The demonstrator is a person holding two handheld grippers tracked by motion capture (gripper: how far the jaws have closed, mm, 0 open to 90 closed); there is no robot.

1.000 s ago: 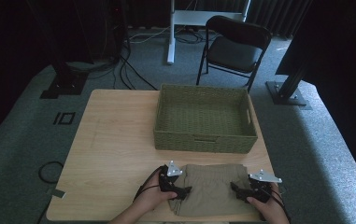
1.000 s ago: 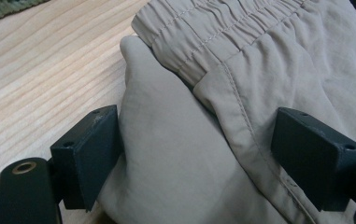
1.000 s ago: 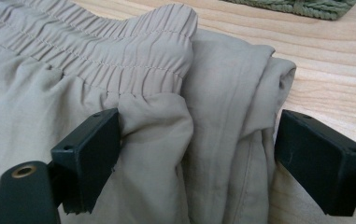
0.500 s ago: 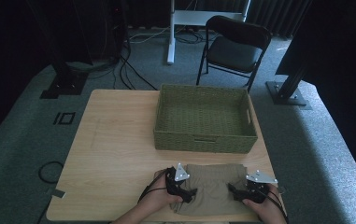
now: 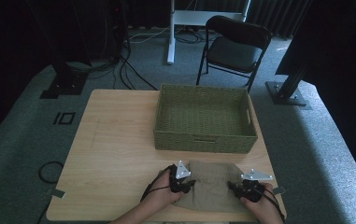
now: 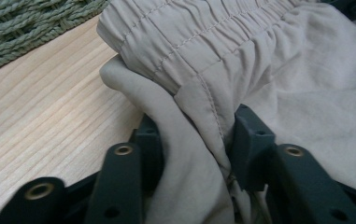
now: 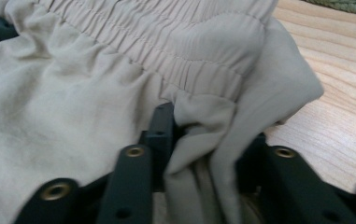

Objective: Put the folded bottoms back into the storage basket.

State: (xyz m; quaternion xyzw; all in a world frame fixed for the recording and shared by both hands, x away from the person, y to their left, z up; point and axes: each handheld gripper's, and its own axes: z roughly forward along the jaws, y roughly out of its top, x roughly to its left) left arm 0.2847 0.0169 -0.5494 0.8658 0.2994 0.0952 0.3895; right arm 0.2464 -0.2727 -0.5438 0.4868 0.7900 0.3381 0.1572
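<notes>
Standing on grey carpet [image 5: 21, 140], the wooden table [image 5: 115, 154] faces a chair [image 5: 234, 46].

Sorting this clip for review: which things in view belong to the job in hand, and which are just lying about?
In the job:
- beige garment, gathered waistband pinched at both ends
- left hand-held gripper, jaws just closed on its fabric
- right hand-held gripper, likewise
- woven basket, probably its destination

Lying about:
- folding chair
- floor cables
- stand bases
</notes>
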